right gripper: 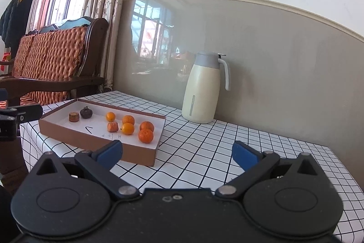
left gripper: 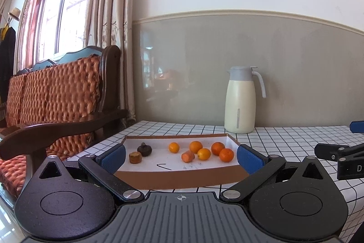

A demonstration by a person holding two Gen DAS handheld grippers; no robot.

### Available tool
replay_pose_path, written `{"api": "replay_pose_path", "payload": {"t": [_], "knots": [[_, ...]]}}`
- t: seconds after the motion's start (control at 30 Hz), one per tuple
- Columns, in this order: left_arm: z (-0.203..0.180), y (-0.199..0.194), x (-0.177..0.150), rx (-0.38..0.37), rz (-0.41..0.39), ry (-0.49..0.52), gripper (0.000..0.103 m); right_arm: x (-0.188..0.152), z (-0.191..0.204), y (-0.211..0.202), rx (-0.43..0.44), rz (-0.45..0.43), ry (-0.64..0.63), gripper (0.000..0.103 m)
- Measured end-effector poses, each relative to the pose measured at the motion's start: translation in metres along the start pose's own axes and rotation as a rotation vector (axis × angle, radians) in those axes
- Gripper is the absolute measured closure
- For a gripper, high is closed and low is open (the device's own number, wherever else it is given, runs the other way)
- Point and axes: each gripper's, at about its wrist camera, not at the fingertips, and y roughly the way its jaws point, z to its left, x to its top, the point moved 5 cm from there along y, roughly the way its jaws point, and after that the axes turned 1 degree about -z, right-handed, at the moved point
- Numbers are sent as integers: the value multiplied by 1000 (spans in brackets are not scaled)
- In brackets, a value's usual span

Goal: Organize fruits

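A shallow brown cardboard tray [left gripper: 182,177] [right gripper: 95,143] with a white floor lies on the checked tablecloth. Inside on the right sit several small oranges [left gripper: 226,155] [right gripper: 145,135] and an orange carrot chunk [left gripper: 188,156] [right gripper: 112,126]. On its left lie a dark round fruit [left gripper: 144,149] [right gripper: 86,112] and a brown stub [left gripper: 135,157] [right gripper: 74,117]. My left gripper [left gripper: 181,157] hangs open just before the tray's near wall, with nothing between its blue pads. My right gripper [right gripper: 177,153] is open over bare cloth, right of the tray.
A cream thermos jug [left gripper: 240,102] [right gripper: 203,89] stands at the wall behind the tray. A wooden sofa with orange woven cushions [left gripper: 54,92] [right gripper: 50,61] borders the table's left side. The right gripper's body [left gripper: 341,156] shows at the left view's right edge.
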Motion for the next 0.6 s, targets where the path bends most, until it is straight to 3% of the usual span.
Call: {"api": "replay_pose_path", "payload": {"t": [0.6], "knots": [[-1,-3,0,0,-10,8,0,2,-3,-2,0,-17,14,6]]}}
